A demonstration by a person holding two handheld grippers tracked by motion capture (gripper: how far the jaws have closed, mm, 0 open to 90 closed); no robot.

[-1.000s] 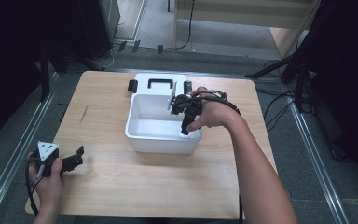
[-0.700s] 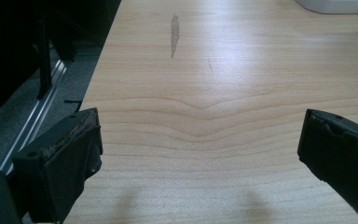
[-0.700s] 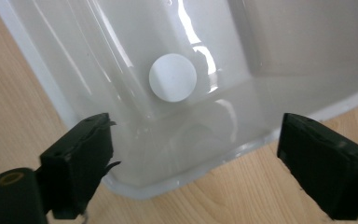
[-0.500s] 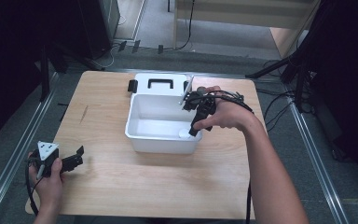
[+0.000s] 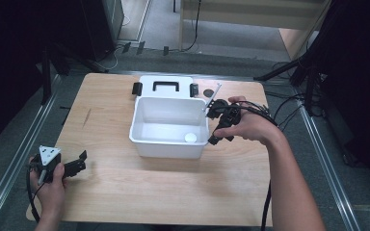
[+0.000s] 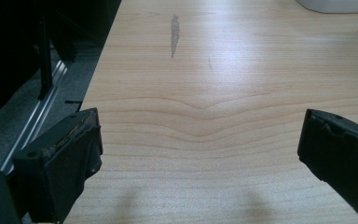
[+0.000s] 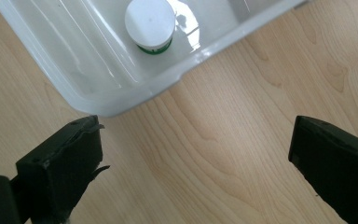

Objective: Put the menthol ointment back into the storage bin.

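A white plastic bin (image 5: pixel 168 145) stands mid-table, and a small white jar (image 5: pixel 190 137) with a green band sits inside at its near right corner. My right gripper (image 5: pixel 218 134) hangs just outside the bin's right wall, pointing down at the bare wood. Its jaws have just been opening and hold nothing. In the right gripper view the right gripper (image 7: pixel 196 140) is open over the table, with the bin's rim (image 7: pixel 135 95) and the jar (image 7: pixel 150 22) beyond. My left gripper (image 5: pixel 79 161) rests open near the table's front left; in its own view the left gripper (image 6: pixel 200 126) is empty.
The bin's white lid (image 5: pixel 166 86) with a black handle lies flat behind the bin. A small dark disc (image 5: pixel 208 91) sits beside the lid. A dark streak (image 6: pixel 174 28) marks the wood. Metal floor rails (image 5: pixel 9 173) flank the table.
My right gripper has moved from above the bin's inside to the right, outside its wall, and its jaws have spread. The jar now stands free in the bin. The left hand stayed put.
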